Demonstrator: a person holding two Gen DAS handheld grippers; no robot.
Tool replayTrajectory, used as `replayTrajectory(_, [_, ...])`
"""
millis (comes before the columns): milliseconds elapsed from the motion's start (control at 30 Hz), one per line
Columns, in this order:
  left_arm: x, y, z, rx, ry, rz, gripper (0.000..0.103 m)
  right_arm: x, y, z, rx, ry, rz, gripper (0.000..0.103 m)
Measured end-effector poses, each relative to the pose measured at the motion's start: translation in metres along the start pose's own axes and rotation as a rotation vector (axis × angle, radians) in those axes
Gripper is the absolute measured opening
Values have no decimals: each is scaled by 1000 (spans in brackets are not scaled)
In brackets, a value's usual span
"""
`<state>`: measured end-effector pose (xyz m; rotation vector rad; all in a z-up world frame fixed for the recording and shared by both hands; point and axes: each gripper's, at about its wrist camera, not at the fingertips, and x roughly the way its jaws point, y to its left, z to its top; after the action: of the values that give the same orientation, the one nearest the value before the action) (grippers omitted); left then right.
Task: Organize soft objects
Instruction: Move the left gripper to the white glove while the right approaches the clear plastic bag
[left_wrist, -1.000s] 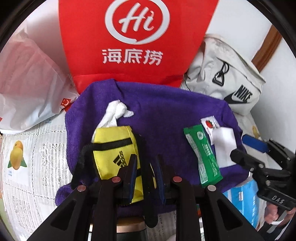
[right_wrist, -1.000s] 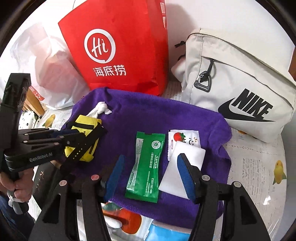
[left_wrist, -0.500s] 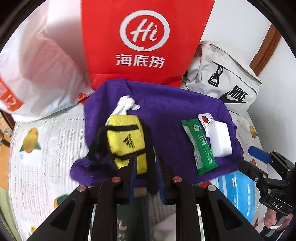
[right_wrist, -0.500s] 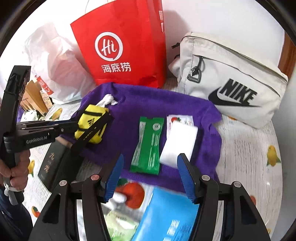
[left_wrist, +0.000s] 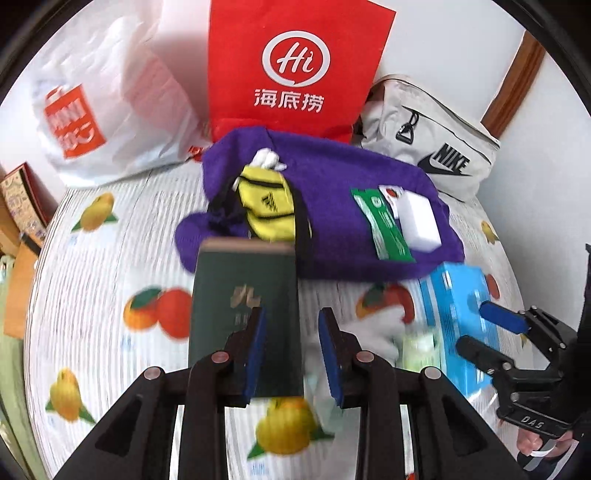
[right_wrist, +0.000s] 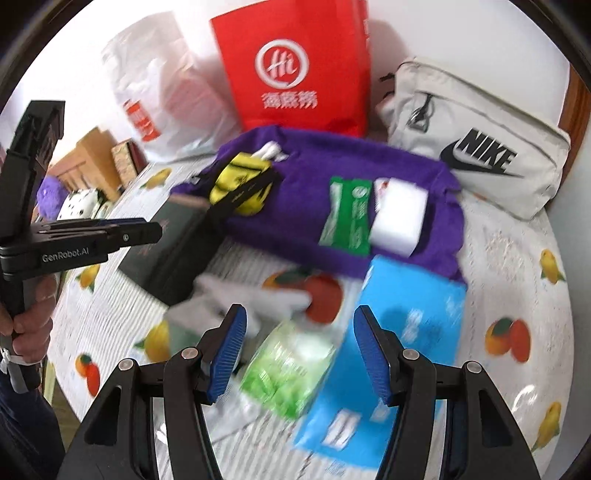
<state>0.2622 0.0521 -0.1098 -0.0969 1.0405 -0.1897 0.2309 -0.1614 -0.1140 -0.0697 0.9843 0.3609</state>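
My right fingers (right_wrist: 297, 354) stand wide apart and empty, and the green soft pack (right_wrist: 291, 373) lies directly under the gap between them, its long axis running diagonally from near-left up toward the far right, so it sits skewed to my blue pads. I judge a small twist of the wrist is needed before closing across its short side. Just to its right, touching or overlapping it, lies the blue tissue pack (right_wrist: 399, 332), long axis pointing away from me; a crumpled white tissue (right_wrist: 255, 295) lies just beyond the green pack. My left fingers (left_wrist: 291, 350) are also parted and grip nothing; they hover above the near end of the dark green box (left_wrist: 245, 314), which is hard and not my concern. So my right hand is clearly the nearer one to the loose soft packs. Farther out, the purple towel (left_wrist: 332, 177) already carries the yellow pouch (left_wrist: 264, 205), the green sachet (left_wrist: 382, 221) and a white pad (left_wrist: 419, 219) side by side. All of it rests on a tabletop (left_wrist: 103, 288) under a fruit-printed cloth. Behind stand a red paper bag (left_wrist: 295, 66), a white plastic bag (left_wrist: 92, 110) and a pale Nike bag (right_wrist: 476, 136) against the wall. Both views are blurred, so fine contact is hard to judge.
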Motion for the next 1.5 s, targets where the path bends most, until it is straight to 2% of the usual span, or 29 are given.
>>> replayTrajectory(100, [-8,2,-19,-6,2,-9,29,-2,12,-16,-14,7,16,60])
replayTrajectory(167, [-12,3,-32,-9,2,-13,39,-3,20,-26,-24,15,27,60])
replayTrajectory(433, [-1,-8,-72,10,33,-54,40,-7,35,-63,-41,41,28,60])
replayTrajectory(733, [29,-22,-84,14,32,-76,40,-20,15,-97,-7,64,-28,60])
replayTrajectory(900, [45,-24,-84,-4,40,-67,40,-15,1,-110,38,87,-29,60])
replayTrajectory(933, [46,-24,-83,-10,36,-70,39,-13,1,-113,39,93,-24,60])
replayTrajectory(1000, [49,-26,-84,-6,32,-67,29,-11,4,-117,27,103,-4,60])
replayTrajectory(1067, [51,-28,-84,10,31,-64,10,-10,8,-119,20,103,16,60])
replayTrajectory(1333, [32,-20,-93,15,1,-62,7,3,33,-114,-2,81,83,60])
replayTrajectory(1500, [12,-2,-108,7,-9,-32,7,21,55,-104,-42,72,67,69])
